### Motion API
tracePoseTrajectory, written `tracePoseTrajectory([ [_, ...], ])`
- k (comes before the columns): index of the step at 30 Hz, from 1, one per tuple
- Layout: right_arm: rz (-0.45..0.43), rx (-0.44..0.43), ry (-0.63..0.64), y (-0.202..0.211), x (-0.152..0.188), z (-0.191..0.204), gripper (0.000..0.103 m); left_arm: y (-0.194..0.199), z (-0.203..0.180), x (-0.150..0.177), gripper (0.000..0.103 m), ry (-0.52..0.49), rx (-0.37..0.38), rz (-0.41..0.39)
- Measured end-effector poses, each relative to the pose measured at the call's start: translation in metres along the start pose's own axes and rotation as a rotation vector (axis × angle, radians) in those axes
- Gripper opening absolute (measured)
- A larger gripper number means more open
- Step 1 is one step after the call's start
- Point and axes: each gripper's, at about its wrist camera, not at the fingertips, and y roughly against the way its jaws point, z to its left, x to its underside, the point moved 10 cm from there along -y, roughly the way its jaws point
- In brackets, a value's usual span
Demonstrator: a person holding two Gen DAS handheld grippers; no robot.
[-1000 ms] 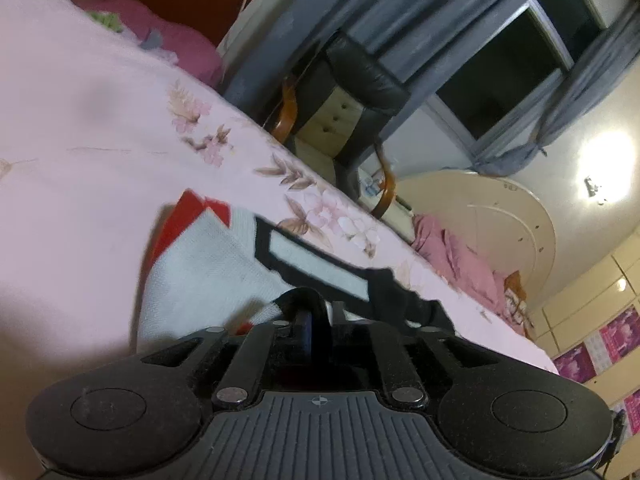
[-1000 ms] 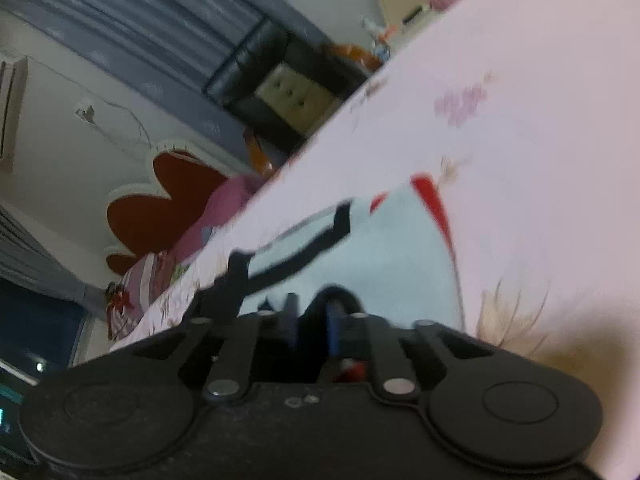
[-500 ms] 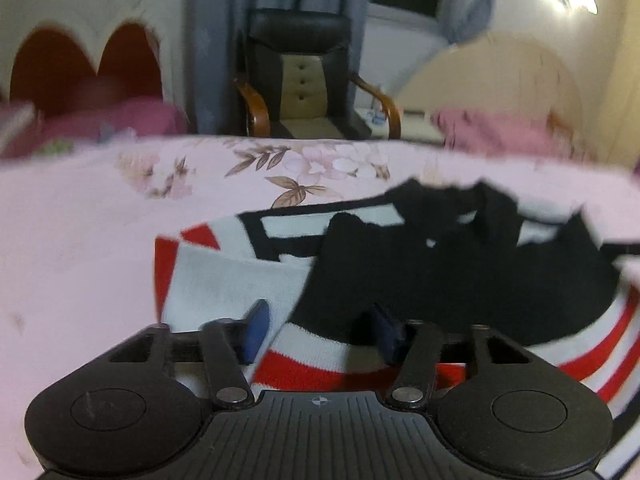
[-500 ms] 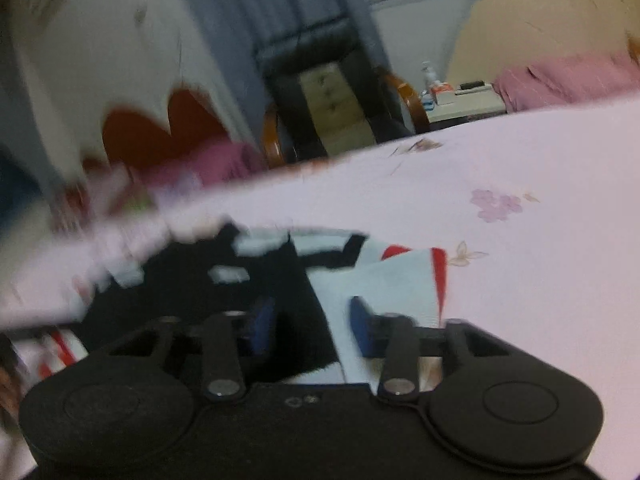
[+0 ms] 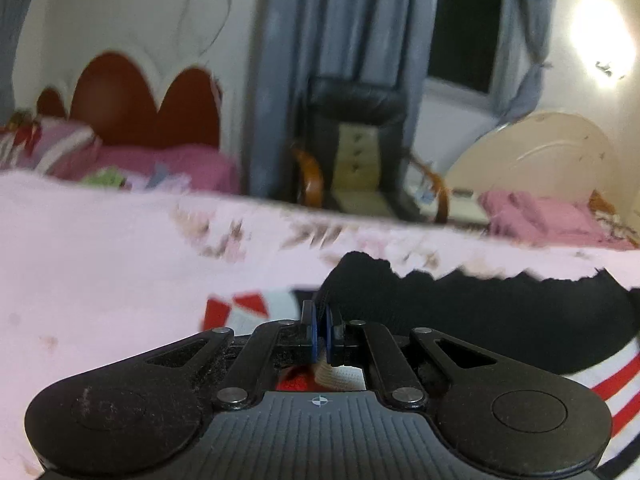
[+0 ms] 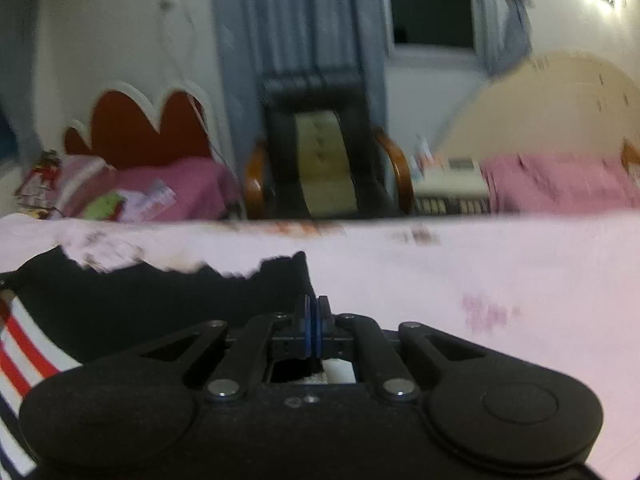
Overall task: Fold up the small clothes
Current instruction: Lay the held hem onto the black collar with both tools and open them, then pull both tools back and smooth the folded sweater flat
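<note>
A small knitted garment [image 5: 480, 316], black with white panels and red stripes, lies on the pink floral bedsheet [image 5: 100, 280]. In the left wrist view my left gripper [image 5: 319, 320] is at the garment's left edge, its jaws closing tight on a raised fold of black cloth. Red and white knit [image 5: 248, 308] shows just left of the fingers. In the right wrist view the garment [image 6: 160, 304] spreads to the left. My right gripper [image 6: 313, 316] is at its right edge, jaws closing on the lifted black corner. The cloth under both grippers is hidden.
Beyond the bed's far edge stand a black armchair [image 5: 356, 152] with wooden arms, grey curtains [image 5: 340, 20] and a window. Pink pillows [image 5: 168, 164] lie against a red headboard at the back left. A second pink bed [image 5: 544, 216] is at the right.
Both grippers have rolled from tilted to level. Their jaws, apart over the garment half a second ago, have come together on its edges, and the black cloth now stands raised at both fingertips.
</note>
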Motion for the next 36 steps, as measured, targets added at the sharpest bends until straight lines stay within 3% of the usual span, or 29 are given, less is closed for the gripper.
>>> tracePoseTrajectory([
  [3, 0.105, 0.039, -0.047, -0.027, 0.028, -0.015, 0.003, -0.013, 0.000, 0.015, 0.004, -0.025, -0.033, 0.027],
  [6, 0.087, 0.026, -0.073, -0.025, 0.030, -0.018, 0.003, -0.013, -0.003, 0.015, 0.004, -0.050, -0.041, 0.032],
  [8, 0.091, 0.024, -0.071, -0.021, 0.026, -0.017, 0.011, -0.007, -0.002, 0.010, 0.004, -0.036, -0.027, 0.034],
  [10, 0.031, 0.052, -0.031, -0.005, 0.013, -0.009, 0.055, 0.012, -0.010, -0.005, 0.004, -0.045, -0.009, -0.034],
  [11, -0.024, 0.049, -0.009, 0.006, 0.003, 0.000, 0.061, 0.019, -0.021, -0.014, 0.004, -0.064, 0.012, -0.068],
  [12, -0.035, 0.022, -0.005, 0.010, -0.003, 0.011, 0.056, 0.021, -0.037, -0.020, 0.004, -0.078, 0.050, -0.072],
  [13, -0.003, -0.018, -0.002, 0.006, -0.005, 0.027, 0.044, 0.018, -0.051, -0.021, 0.004, -0.086, 0.088, -0.050],
  [15, 0.079, -0.060, 0.053, -0.013, -0.001, 0.063, 0.036, 0.004, -0.087, -0.015, 0.018, -0.120, 0.156, 0.026],
  [16, 0.111, -0.066, 0.090, -0.022, 0.005, 0.080, 0.036, -0.003, -0.103, -0.009, 0.050, -0.117, 0.192, 0.055],
  [17, 0.133, -0.081, 0.124, -0.030, 0.011, 0.096, 0.034, -0.006, -0.113, -0.004, 0.068, -0.106, 0.222, 0.062],
  [19, 0.141, -0.094, 0.182, -0.038, 0.022, 0.117, 0.040, -0.008, -0.121, 0.006, 0.068, -0.121, 0.218, 0.070],
  [21, 0.137, -0.066, 0.211, -0.037, 0.028, 0.112, 0.042, -0.012, -0.106, 0.016, 0.067, -0.144, 0.154, 0.082],
  [23, 0.127, -0.011, 0.182, -0.031, 0.027, 0.082, 0.037, -0.013, -0.065, 0.023, 0.043, -0.131, 0.058, 0.087],
  [25, 0.115, 0.102, 0.146, -0.024, 0.025, 0.035, 0.018, -0.007, -0.035, 0.024, 0.027, -0.114, 0.074, 0.069],
  [26, 0.115, 0.130, 0.118, -0.021, 0.025, 0.016, 0.019, -0.005, -0.032, 0.023, 0.027, -0.131, 0.082, 0.070],
  [29, 0.135, 0.071, 0.047, -0.020, 0.021, 0.004, 0.021, -0.008, -0.036, 0.018, 0.032, -0.139, 0.068, 0.082],
  [31, 0.109, 0.107, 0.033, -0.010, 0.014, 0.009, 0.035, 0.000, -0.048, 0.011, 0.044, -0.108, 0.061, 0.057],
  [32, 0.076, 0.084, 0.017, 0.000, 0.009, 0.017, 0.035, 0.008, -0.058, 0.008, 0.058, -0.118, 0.075, 0.031],
  [33, 0.060, 0.045, 0.005, 0.007, 0.009, 0.027, 0.035, 0.018, -0.072, 0.008, 0.063, -0.132, 0.104, 0.007],
  [36, 0.085, -0.051, 0.076, 0.018, 0.024, 0.073, 0.033, 0.040, -0.123, 0.024, 0.068, -0.203, 0.189, 0.007],
])
